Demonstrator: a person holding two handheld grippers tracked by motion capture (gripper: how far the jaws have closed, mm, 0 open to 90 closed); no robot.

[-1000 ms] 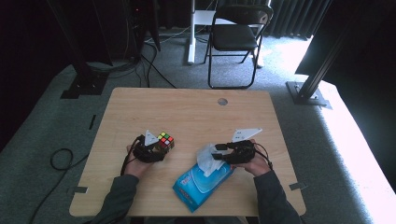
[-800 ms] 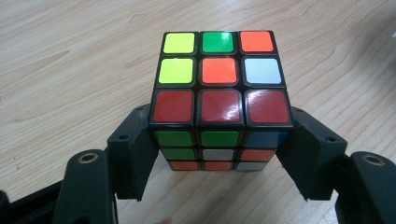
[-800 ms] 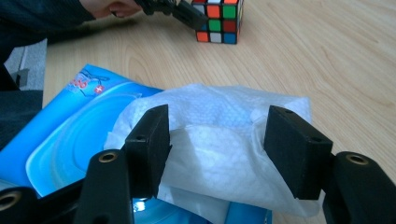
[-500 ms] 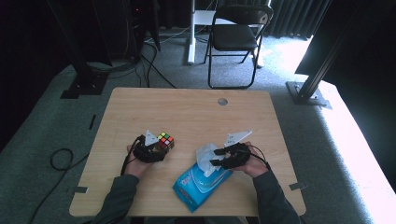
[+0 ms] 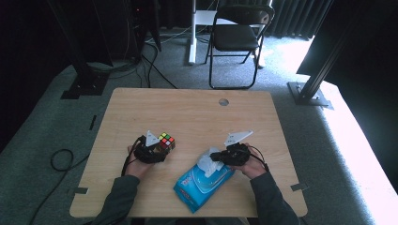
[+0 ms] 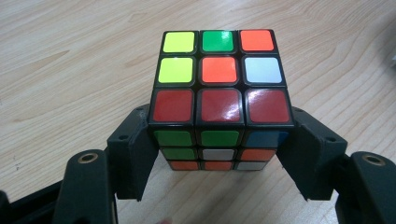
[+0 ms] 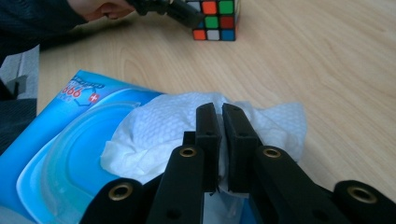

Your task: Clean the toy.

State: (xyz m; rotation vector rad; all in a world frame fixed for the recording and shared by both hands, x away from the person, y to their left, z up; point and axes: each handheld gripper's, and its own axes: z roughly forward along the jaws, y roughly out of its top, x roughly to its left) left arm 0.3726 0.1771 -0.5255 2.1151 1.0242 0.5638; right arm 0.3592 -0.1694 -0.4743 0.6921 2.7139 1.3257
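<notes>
Blue wipes pack [image 5: 202, 183]; white dimpled wipe [image 7: 187, 126]; multicoloured cube [image 6: 218, 93].

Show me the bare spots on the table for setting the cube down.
Free: the far half of the wooden table around the round hole, and the strip between the multicoloured puzzle cube and white wipe. Crowded: near edge, with the blue wipes pack and both hands.

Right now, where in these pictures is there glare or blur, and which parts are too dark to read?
High view: sunlight washes out the floor at right, and the back of the room is almost black. Left gripper view: sharp, with a glossy reflection on the cube, on its red stickers. Right gripper view: the wipe is clear, while the cube behind looks slightly soft.
</notes>
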